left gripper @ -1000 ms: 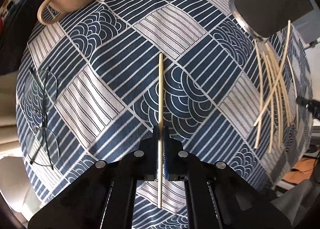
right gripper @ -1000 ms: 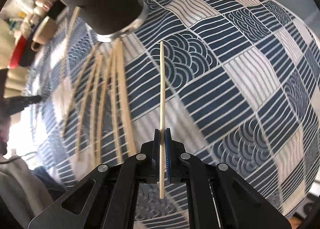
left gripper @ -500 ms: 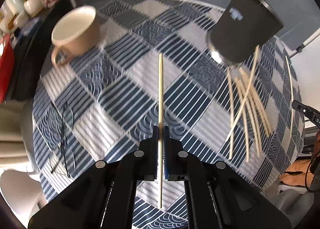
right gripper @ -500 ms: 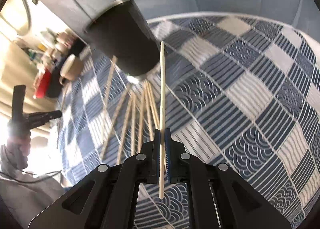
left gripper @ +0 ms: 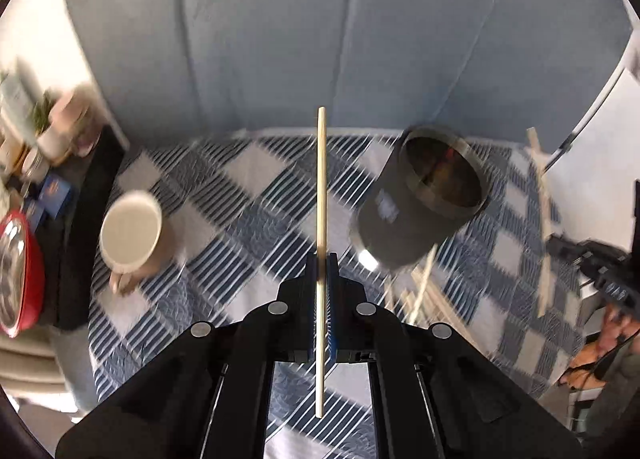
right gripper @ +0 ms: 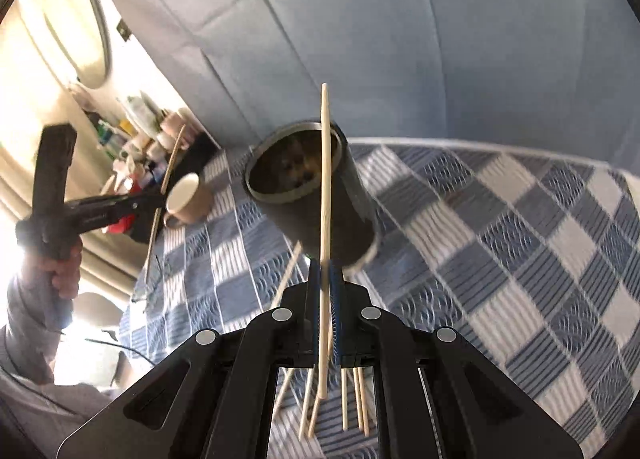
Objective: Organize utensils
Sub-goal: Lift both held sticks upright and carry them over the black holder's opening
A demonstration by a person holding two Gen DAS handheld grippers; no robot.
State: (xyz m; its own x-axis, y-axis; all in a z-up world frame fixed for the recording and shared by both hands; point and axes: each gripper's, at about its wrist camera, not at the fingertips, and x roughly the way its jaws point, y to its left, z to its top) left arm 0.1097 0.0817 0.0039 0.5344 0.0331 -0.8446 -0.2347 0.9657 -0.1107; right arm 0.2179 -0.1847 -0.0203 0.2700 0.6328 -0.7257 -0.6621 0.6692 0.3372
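My left gripper (left gripper: 321,259) is shut on a wooden chopstick (left gripper: 321,187) and holds it tip-up, well above the table. My right gripper (right gripper: 325,269) is shut on another wooden chopstick (right gripper: 325,179), also raised, its tip crossing in front of the dark cylindrical holder (right gripper: 312,195). The holder (left gripper: 424,199) stands open-topped on the blue patterned tablecloth (left gripper: 248,219), to the right of the left chopstick. Several loose chopsticks (right gripper: 352,407) lie on the cloth at the holder's foot. The left gripper with its chopstick (right gripper: 166,187) shows at far left in the right wrist view.
A beige mug (left gripper: 132,235) stands on the cloth at left; it also shows in the right wrist view (right gripper: 188,199). A red bowl (left gripper: 18,275) and small jars sit on a dark side shelf (left gripper: 92,219). A blue padded wall (left gripper: 320,39) rises behind the table.
Both grippers have lifted and tilted up with their chopsticks, from close over the cloth to high above it. The holder's open top has come into sight.
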